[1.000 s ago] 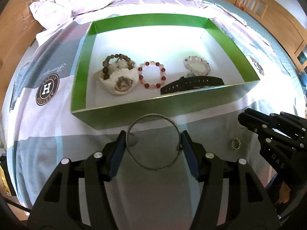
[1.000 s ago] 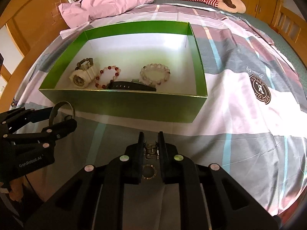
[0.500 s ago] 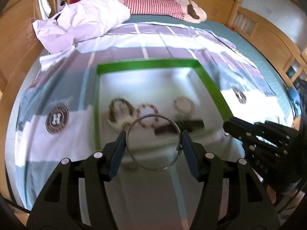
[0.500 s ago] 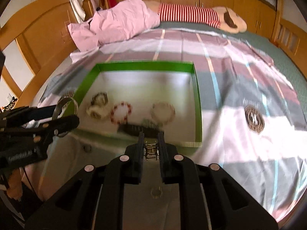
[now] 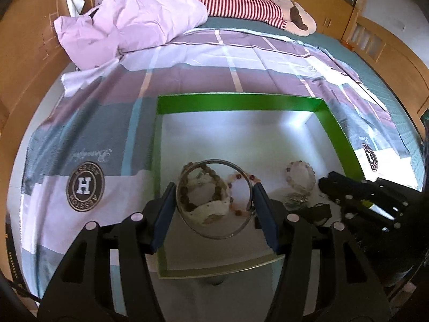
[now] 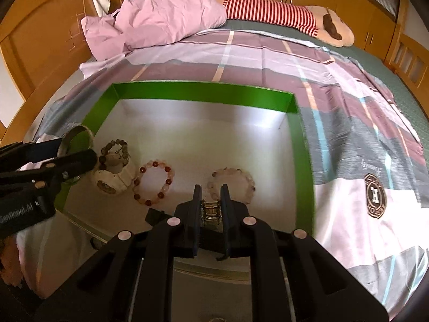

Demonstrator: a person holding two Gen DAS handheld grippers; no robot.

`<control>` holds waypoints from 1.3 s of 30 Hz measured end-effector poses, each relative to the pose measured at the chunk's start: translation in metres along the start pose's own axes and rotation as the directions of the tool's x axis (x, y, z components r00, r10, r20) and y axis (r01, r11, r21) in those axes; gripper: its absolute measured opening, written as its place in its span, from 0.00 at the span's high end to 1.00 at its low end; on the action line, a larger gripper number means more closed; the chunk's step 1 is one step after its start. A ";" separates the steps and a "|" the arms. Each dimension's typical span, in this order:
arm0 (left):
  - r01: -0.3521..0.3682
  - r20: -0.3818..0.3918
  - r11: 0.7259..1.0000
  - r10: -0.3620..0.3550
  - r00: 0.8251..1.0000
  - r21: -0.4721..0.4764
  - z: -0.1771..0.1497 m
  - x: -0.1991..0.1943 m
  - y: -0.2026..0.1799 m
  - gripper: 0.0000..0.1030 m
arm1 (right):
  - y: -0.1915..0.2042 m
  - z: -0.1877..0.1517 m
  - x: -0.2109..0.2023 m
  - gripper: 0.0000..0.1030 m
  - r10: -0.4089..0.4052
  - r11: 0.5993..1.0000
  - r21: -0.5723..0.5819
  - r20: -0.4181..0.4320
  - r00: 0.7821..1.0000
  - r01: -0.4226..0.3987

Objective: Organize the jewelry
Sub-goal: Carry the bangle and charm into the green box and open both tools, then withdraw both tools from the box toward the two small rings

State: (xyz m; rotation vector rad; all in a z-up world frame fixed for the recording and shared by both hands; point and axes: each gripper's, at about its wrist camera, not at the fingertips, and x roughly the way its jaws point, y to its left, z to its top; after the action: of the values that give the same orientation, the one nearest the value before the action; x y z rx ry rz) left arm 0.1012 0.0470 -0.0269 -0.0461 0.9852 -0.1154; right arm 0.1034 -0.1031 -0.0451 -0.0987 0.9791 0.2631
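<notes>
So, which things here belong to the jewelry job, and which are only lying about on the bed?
Belong to the job:
- green box
- metal bangle in the left gripper
- small metal piece in the right gripper
- red bead bracelet
- pale bead bracelet
- white watch
- black strap

Only lying about:
- pink pillow
- striped plush toy

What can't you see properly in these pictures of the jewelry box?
- The black watch strap: in the right wrist view, mostly hidden behind the right gripper.
- The small metal piece pinched by the right fingers: too small to identify.
- The white watch: in the left wrist view, seen only through the silver bangle held by the left gripper.
- The green box: its near wall is covered by both grippers.
</notes>
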 end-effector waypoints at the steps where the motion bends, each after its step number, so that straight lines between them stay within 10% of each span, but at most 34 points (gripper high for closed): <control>1: 0.000 -0.001 1.000 0.000 1.000 0.002 -0.001 0.001 -0.001 0.44 | 0.001 0.000 0.001 0.86 -0.001 1.000 -0.003 -0.001 1.000 0.001; 25: -0.029 -0.061 0.997 0.033 0.998 0.070 -0.010 0.034 -0.025 0.44 | -0.017 -0.009 0.015 0.85 -0.032 0.999 0.033 -0.044 0.999 0.033; 29: -0.046 -0.048 0.995 0.050 0.998 0.091 -0.012 0.031 -0.031 0.31 | -0.020 -0.011 0.008 0.58 -0.027 0.998 0.060 -0.027 0.999 0.028; 39: -0.081 0.035 0.994 0.078 0.996 0.072 -0.013 -0.002 -0.034 0.18 | -0.027 -0.032 -0.039 0.43 0.009 0.994 0.110 0.076 0.997 -0.018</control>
State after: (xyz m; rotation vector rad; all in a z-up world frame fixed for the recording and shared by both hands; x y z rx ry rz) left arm 0.0870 0.0138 -0.0292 0.0579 0.9485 -0.0773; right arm 0.0643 -0.1419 -0.0312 0.0190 0.9178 0.2231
